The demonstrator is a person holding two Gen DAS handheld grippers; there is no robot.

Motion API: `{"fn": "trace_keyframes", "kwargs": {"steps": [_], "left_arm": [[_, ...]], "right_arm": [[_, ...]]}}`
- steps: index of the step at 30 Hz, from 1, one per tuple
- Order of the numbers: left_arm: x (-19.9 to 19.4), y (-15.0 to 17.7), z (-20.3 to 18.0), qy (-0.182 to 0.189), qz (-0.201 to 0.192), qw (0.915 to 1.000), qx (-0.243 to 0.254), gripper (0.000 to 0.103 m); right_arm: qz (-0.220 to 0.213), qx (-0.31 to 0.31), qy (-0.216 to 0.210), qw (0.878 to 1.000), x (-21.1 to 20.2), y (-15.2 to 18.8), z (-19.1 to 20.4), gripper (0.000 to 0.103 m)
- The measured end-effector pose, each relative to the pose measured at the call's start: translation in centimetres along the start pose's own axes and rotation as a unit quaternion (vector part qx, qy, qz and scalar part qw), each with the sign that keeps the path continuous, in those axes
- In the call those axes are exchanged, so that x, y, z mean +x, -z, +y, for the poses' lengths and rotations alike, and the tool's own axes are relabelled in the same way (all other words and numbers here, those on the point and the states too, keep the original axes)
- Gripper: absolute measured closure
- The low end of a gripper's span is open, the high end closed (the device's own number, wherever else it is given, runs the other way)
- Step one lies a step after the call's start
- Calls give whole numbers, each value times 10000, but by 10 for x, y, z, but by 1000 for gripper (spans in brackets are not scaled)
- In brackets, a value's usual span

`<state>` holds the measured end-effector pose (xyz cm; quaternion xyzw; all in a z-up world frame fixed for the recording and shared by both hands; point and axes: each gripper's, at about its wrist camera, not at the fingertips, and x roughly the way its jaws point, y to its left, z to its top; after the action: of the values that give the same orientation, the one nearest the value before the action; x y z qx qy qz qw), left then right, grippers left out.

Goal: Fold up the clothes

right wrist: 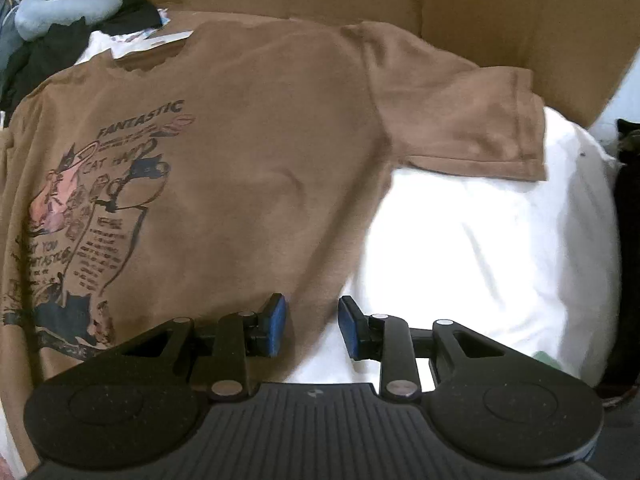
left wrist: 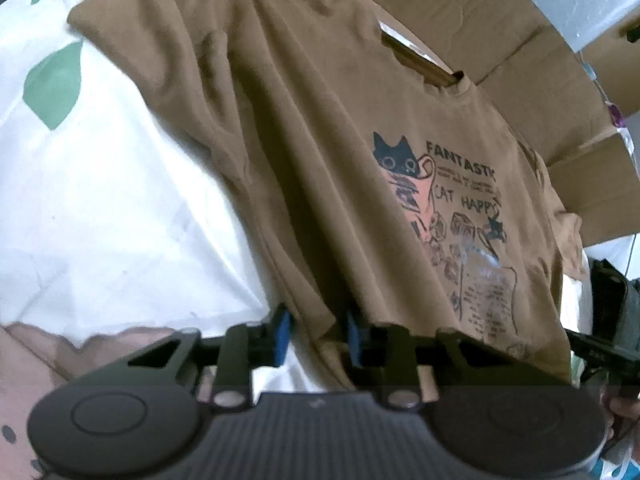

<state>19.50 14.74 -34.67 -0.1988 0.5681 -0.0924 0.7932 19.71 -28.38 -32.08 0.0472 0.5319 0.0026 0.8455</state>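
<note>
Shirt (left wrist: 320,152) lies flat on the bed (left wrist: 120,208) for folding; left gripper (left wrist: 318,338) jaws pinch its hem, right gripper (right wrist: 312,326) jaws gape around the bottom corner, not gripping.

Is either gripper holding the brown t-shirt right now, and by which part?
The left gripper pinches the brown printed cotton t-shirt at its bottom hem. The right gripper holds nothing; its pads straddle the hem corner without pressing.

White bedding (right wrist: 480,240) with green leaf prints (left wrist: 52,84) lies before flattened cardboard (right wrist: 500,12).
</note>
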Motion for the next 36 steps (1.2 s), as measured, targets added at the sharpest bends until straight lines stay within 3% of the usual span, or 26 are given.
{"fn": "trace_keyframes", "kwargs": {"steps": [1, 2, 6, 7, 8, 10, 20, 27, 30, 35, 36], "left_arm": [[0, 0, 1, 16, -5, 10000, -42, 83], [0, -1, 3, 44, -31, 9999, -101, 98], [-13, -3, 3, 8, -200, 9998, -78, 100], [-18, -4, 2, -49, -252, 9997, -2, 100], [-22, -5, 3, -85, -287, 9995, 21, 100], [-32, -8, 7, -189, -347, 9992, 50, 100], [-67, -26, 51, -852, -526, 9949, -119, 100], [-83, -52, 61, -1067, -867, 9905, -6, 100], [-76, -58, 71, -922, -736, 9929, -160, 98], [-77, -46, 70, -922, -648, 9935, -150, 88], [-80, -40, 71, -854, -603, 9943, -205, 84]], "right_arm": [[-5, 16, -29, 10000, 1, -1, 2, 66], [9, 57, -59, 10000, 3, -2, 2, 66], [63, 334, -111, 9994, 6, -4, -7, 68], [83, 330, -151, 9993, 6, -3, -8, 86], [96, 308, -172, 9993, 5, -3, -10, 96], [107, 234, -145, 9996, 1, -3, -13, 101], [80, 190, 228, 9995, -19, -18, -39, 101], [-146, 240, 535, 9982, -24, -33, -38, 103], [-317, 399, 520, 9973, -26, -34, -46, 101], [-229, 509, 250, 9981, -37, -23, -56, 90], [-169, 467, 214, 9985, -39, -18, -55, 77]]}}
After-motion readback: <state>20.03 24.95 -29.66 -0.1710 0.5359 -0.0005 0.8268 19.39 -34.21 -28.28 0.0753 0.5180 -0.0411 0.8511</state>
